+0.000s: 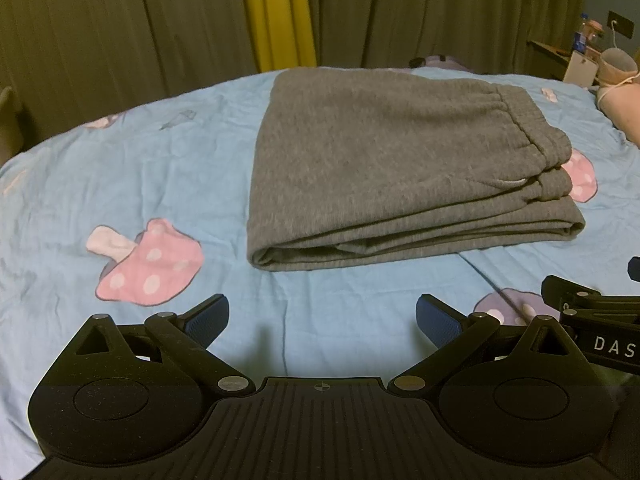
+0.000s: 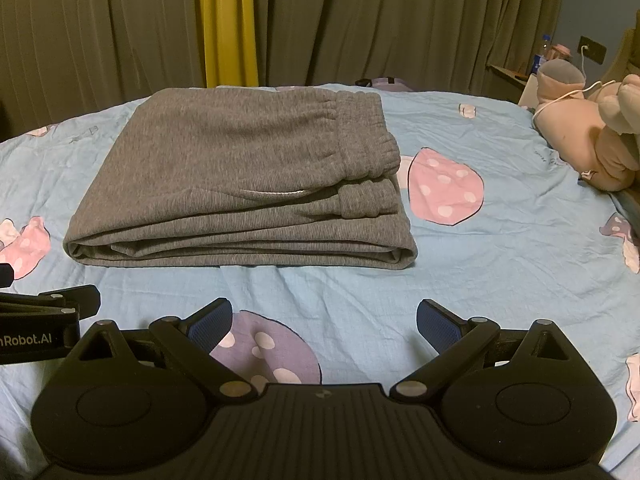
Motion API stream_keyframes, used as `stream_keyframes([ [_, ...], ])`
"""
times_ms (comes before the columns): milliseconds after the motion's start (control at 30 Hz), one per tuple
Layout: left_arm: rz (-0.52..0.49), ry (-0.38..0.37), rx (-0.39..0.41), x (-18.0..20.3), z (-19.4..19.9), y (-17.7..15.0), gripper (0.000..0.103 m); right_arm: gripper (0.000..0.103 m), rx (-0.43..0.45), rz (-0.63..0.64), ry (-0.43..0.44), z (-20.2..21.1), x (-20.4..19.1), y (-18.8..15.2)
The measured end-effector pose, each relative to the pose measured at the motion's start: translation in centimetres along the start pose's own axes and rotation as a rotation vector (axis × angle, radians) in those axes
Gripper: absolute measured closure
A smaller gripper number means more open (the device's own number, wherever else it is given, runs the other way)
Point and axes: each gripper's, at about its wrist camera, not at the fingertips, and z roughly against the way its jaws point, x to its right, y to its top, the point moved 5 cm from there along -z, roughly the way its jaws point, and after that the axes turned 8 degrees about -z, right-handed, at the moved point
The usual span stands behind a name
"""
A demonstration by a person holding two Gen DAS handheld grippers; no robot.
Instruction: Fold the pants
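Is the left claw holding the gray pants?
No, the left claw is open and empty, while the folded gray pants lie apart on the bed.

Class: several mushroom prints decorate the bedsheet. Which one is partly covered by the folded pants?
The pink spotted mushroom at the waistband end: the grey pants overlap its edge. The purple mushroom near the right claw lies fully clear of the pants.

left gripper (image 1: 322, 320) wide open, blue pads (image 1: 206, 322) spread apart and holding nothing, right gripper (image 2: 324, 324) same deal, fingers splayed and empty, both side by side, close together, level, pointing the same way
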Motion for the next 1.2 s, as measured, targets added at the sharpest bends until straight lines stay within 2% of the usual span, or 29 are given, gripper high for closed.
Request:
stream_keyframes([
  [1200, 0.001, -0.001, -0.003, -0.07, -0.04, -0.16, 0.001, 0.004, 0.004, 0.009, 0.001, 0.17, -0.11, 0.04],
])
